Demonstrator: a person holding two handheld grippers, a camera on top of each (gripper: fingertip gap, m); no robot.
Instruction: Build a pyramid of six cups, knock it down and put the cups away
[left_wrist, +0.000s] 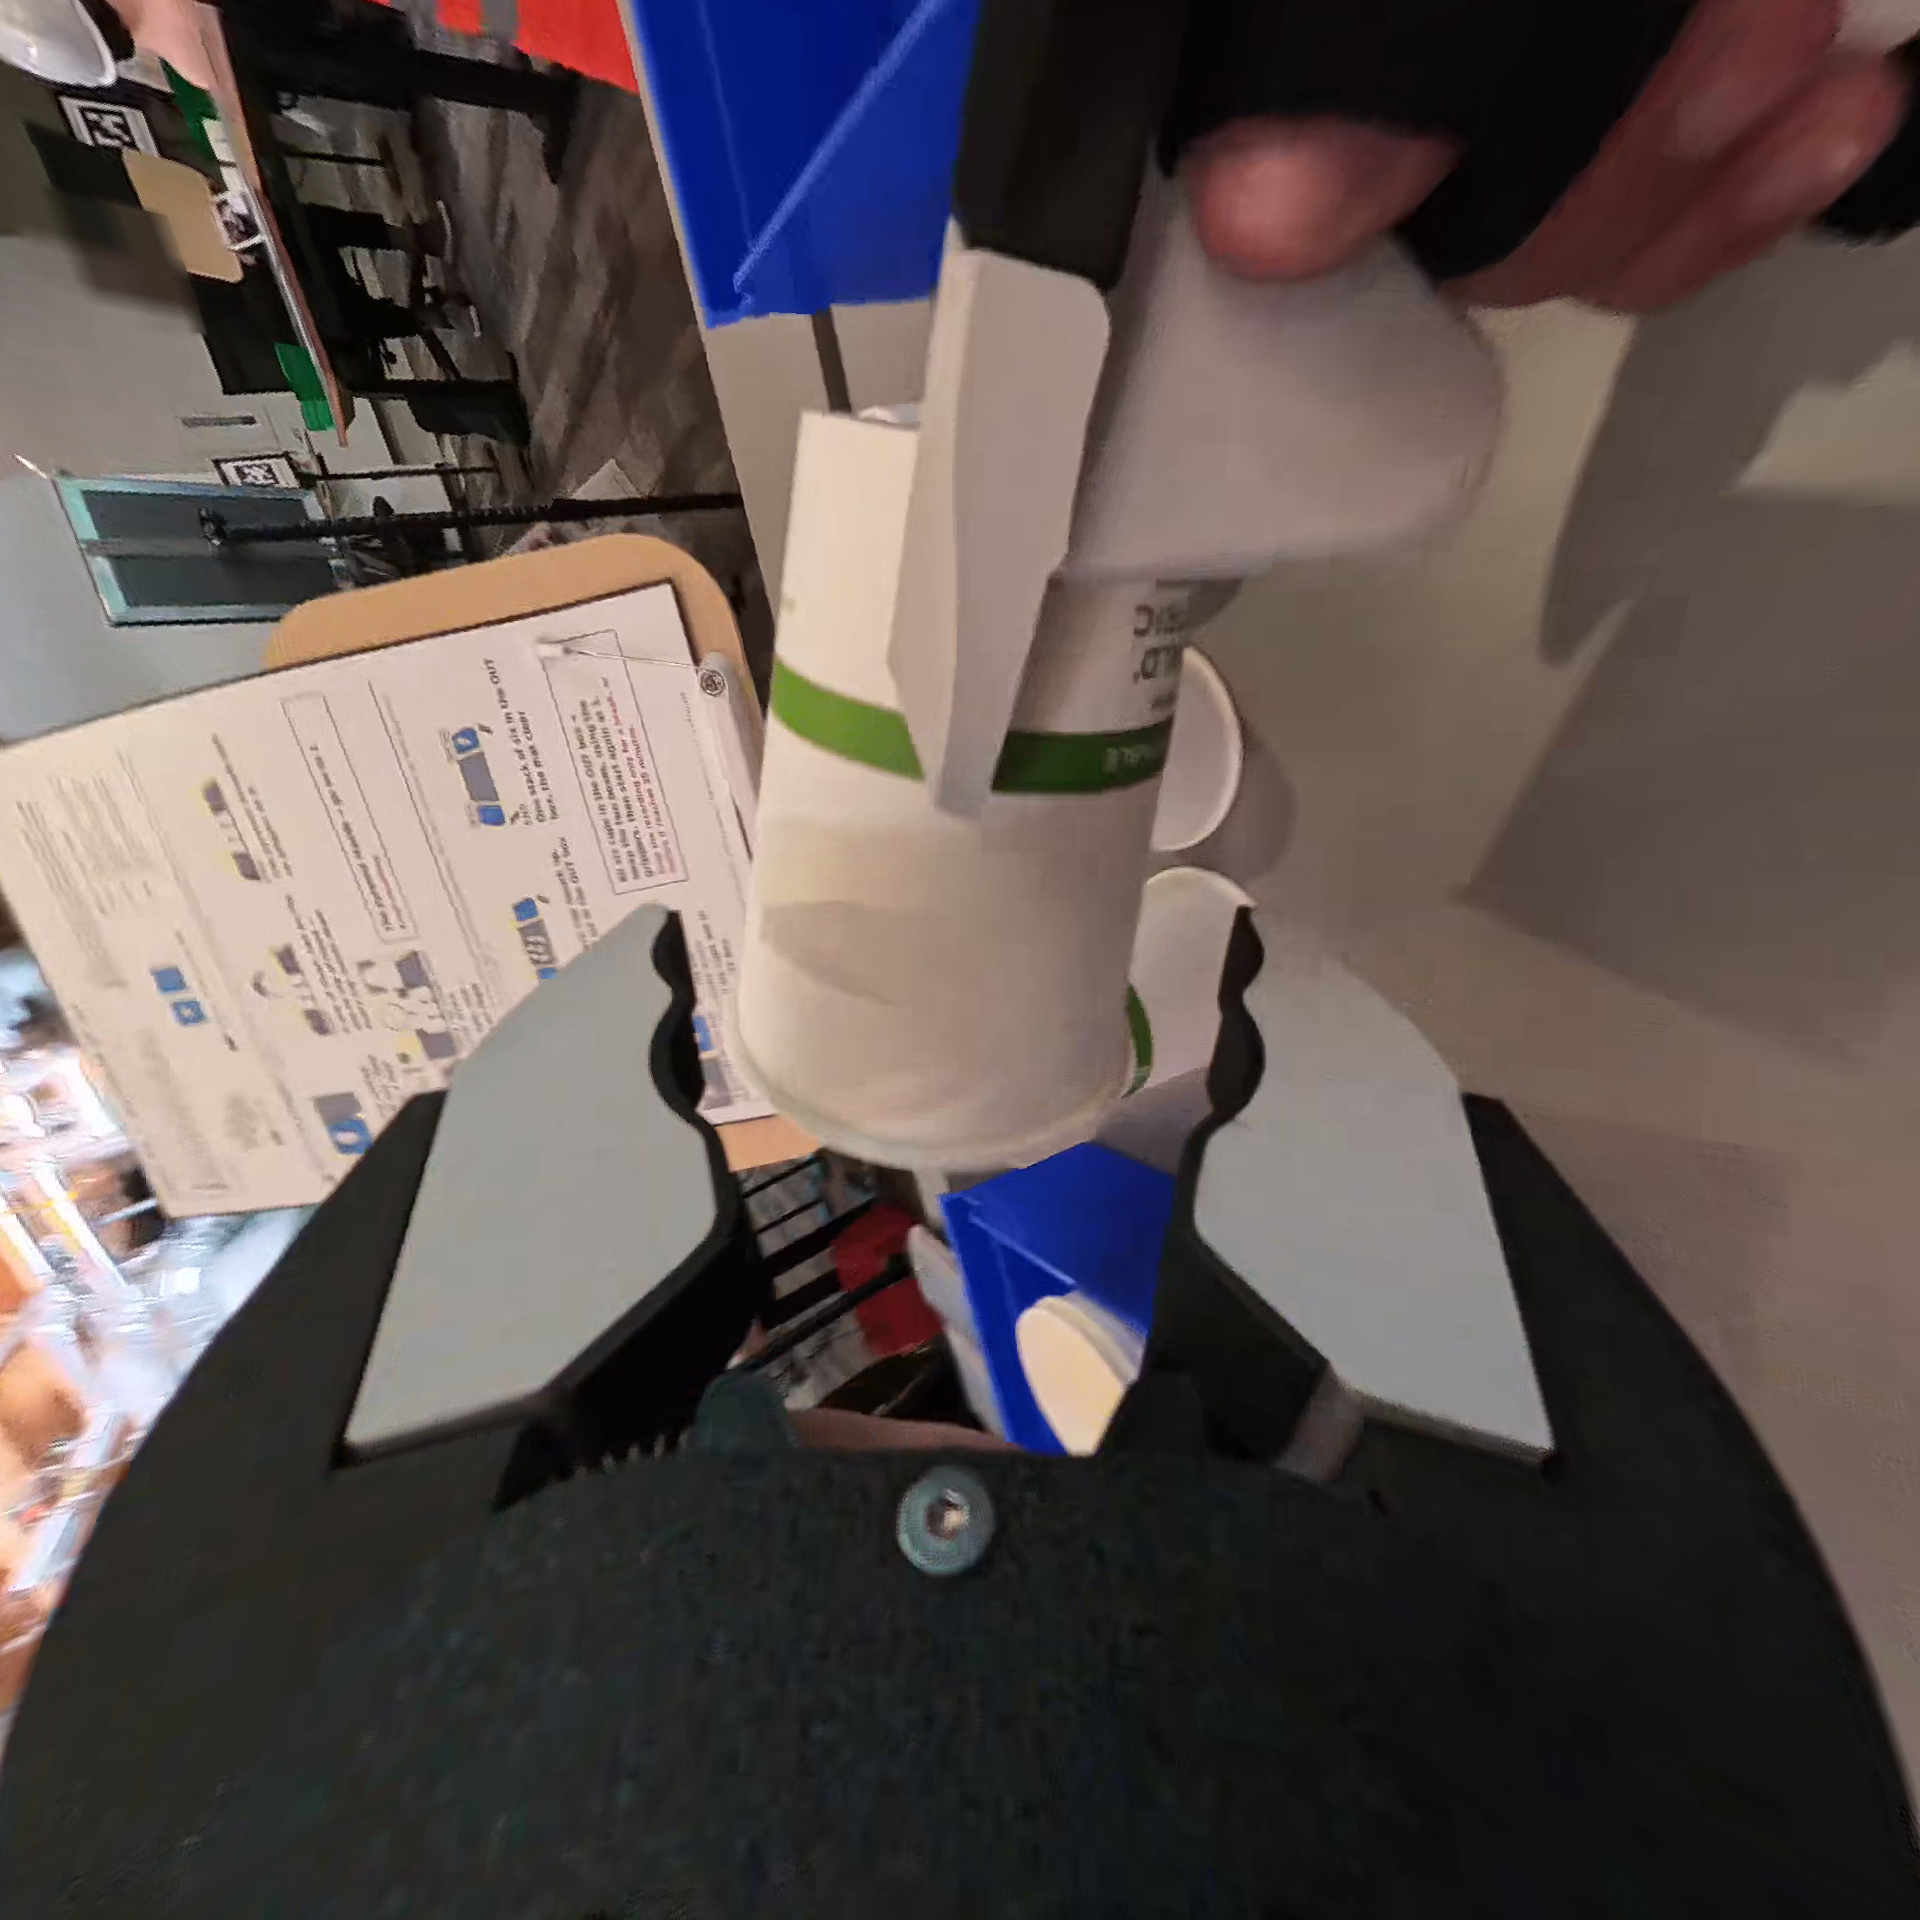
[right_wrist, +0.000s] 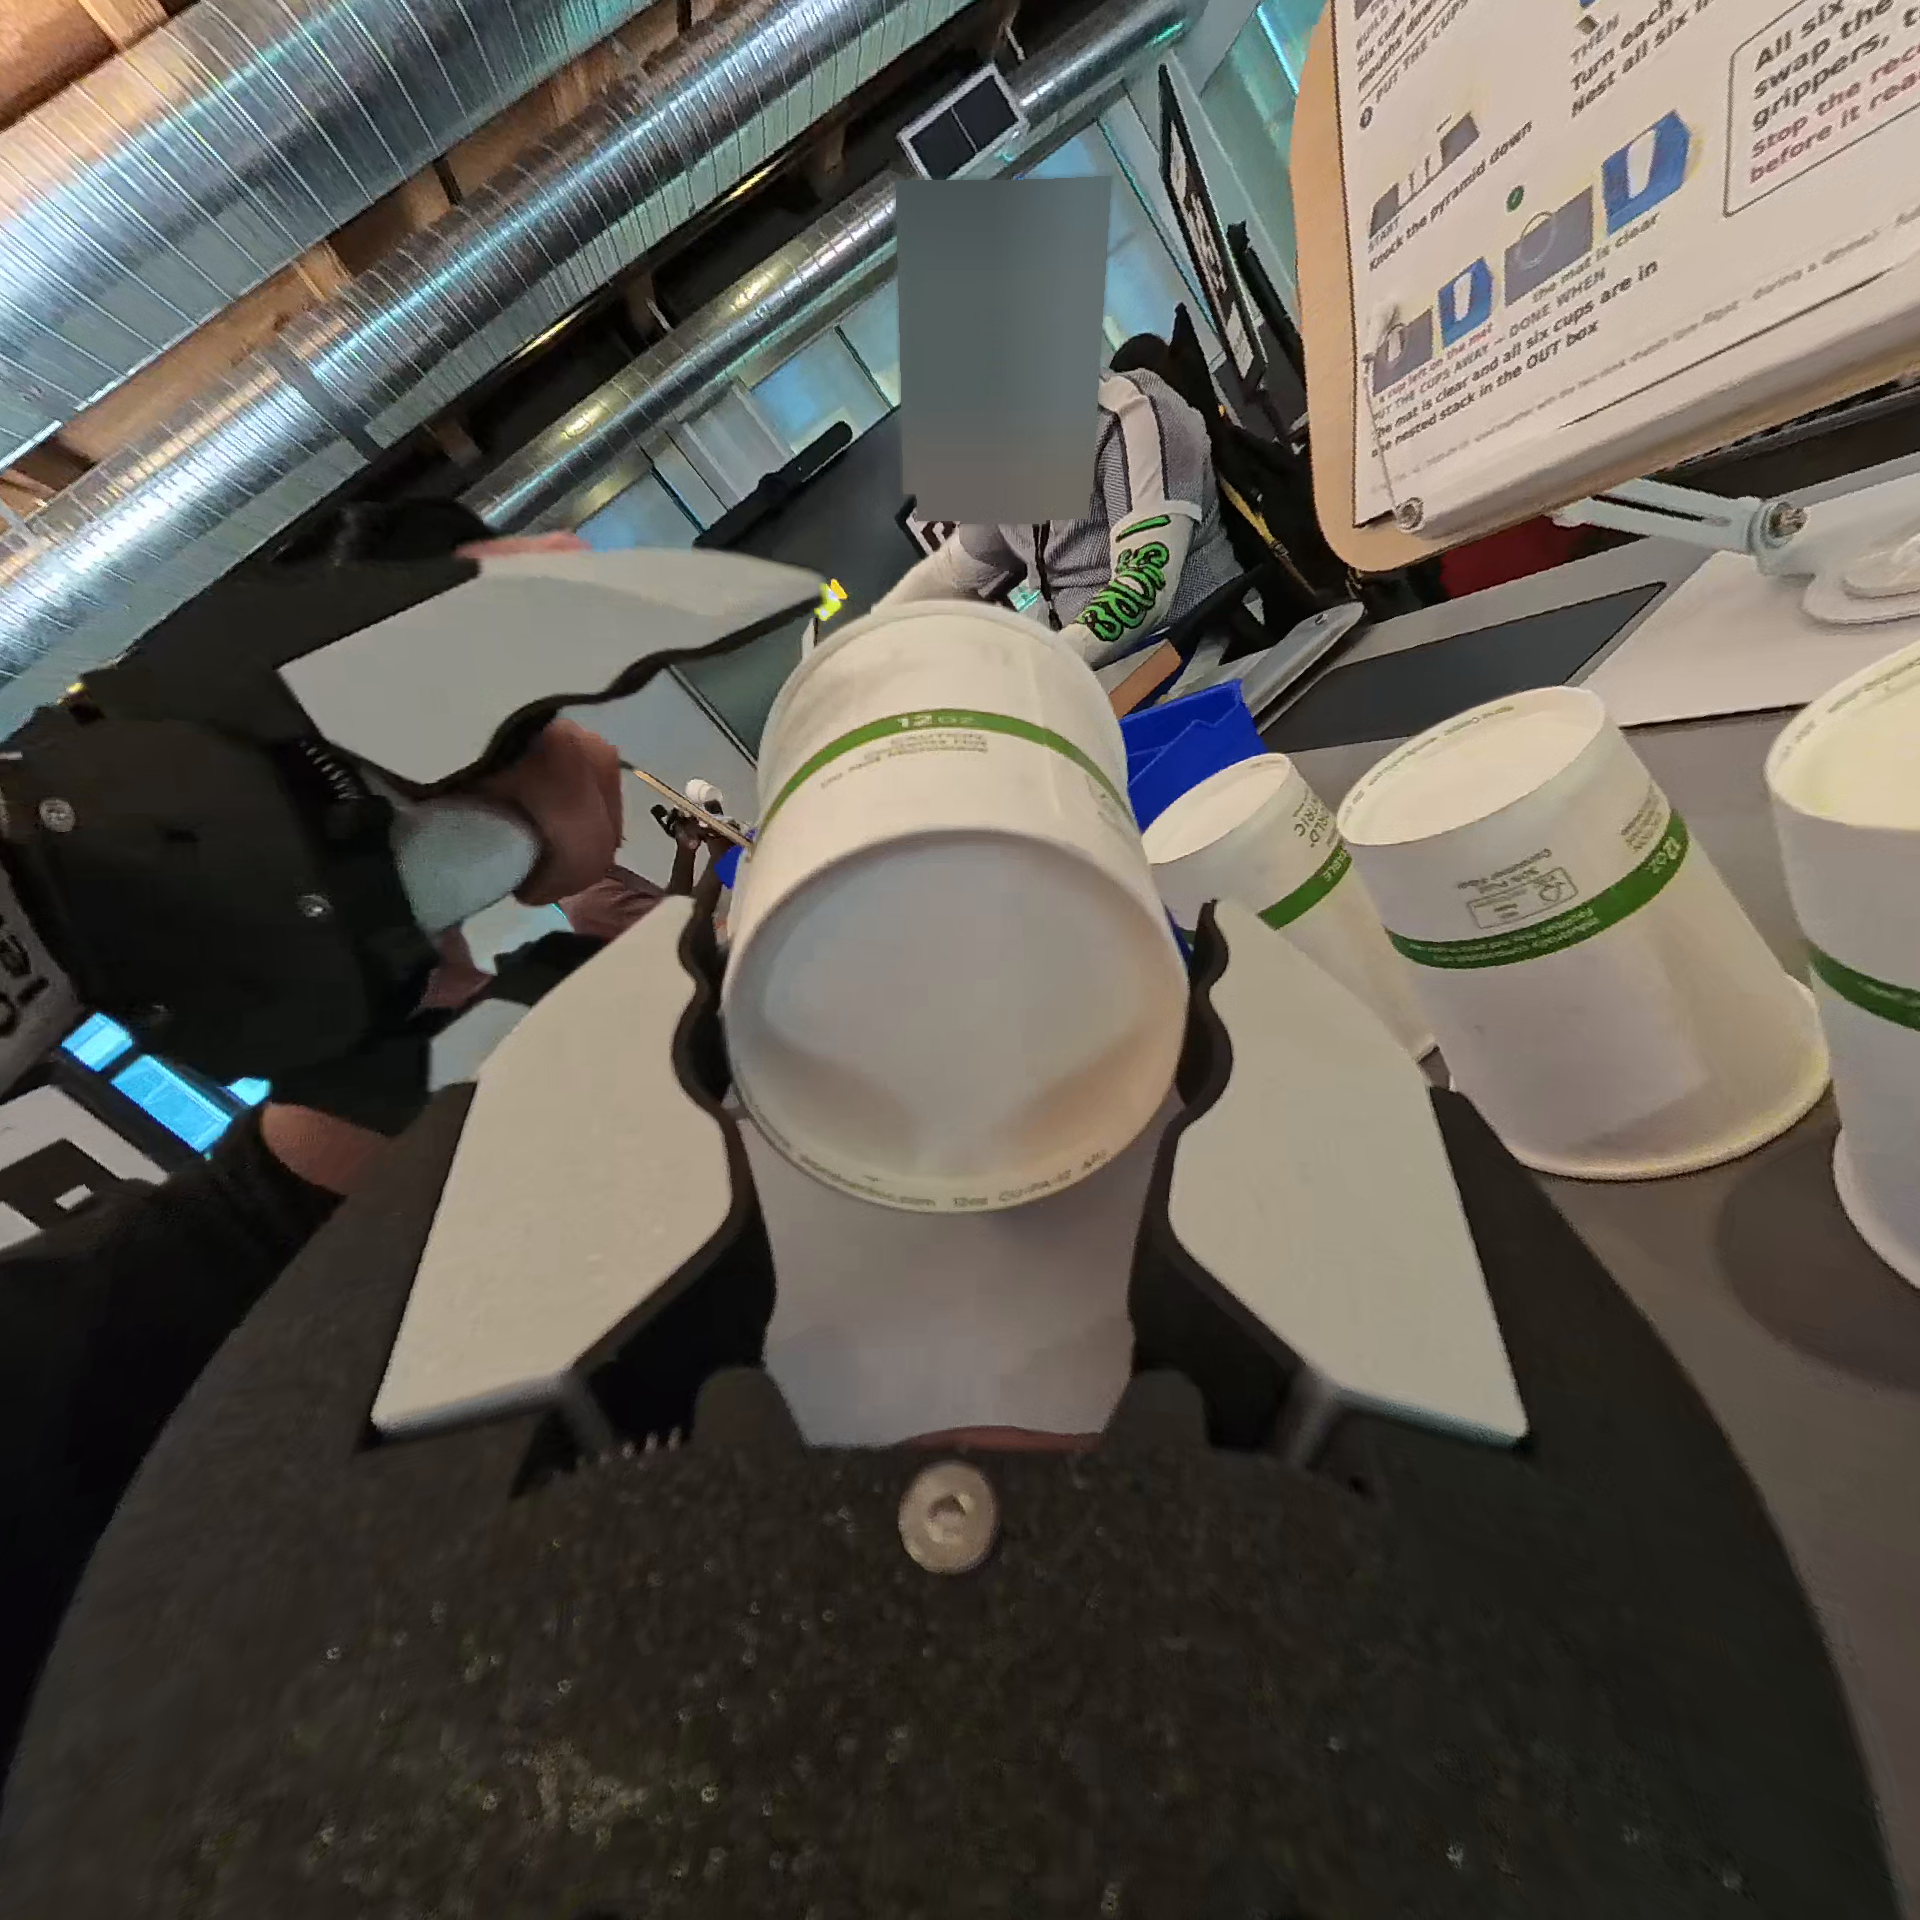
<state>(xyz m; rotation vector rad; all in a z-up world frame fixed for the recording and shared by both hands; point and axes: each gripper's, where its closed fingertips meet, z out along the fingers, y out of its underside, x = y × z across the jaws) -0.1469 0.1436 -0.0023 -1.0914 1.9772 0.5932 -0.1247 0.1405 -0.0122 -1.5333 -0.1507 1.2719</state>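
Between our right gripper (right_wrist: 951, 997) fingers sits a clasped cup (right_wrist: 951, 935), base toward us. Our left gripper (left_wrist: 956, 1023) hangs released at nine o'clock — we should keep it clear and set the cup squarely by the upturned cups (right_wrist: 1569, 935) at three o'clock.

Left wrist view: rolled sideways, looks along its own fingers (left_wrist: 665, 1049), very close to the held cup (left_wrist: 935, 935), table surface toward 3 o'clock. Right wrist view: tilted upward, ceiling ducts (right_wrist: 312, 208) at 11 o'clock, cup (right_wrist: 951, 935) filling centre at close range. Shared: that cup, the instruction board (left_wrist: 343, 914) (right_wrist: 1558, 260), the blue bin (left_wrist: 1060, 1247) (right_wrist: 1190, 727).
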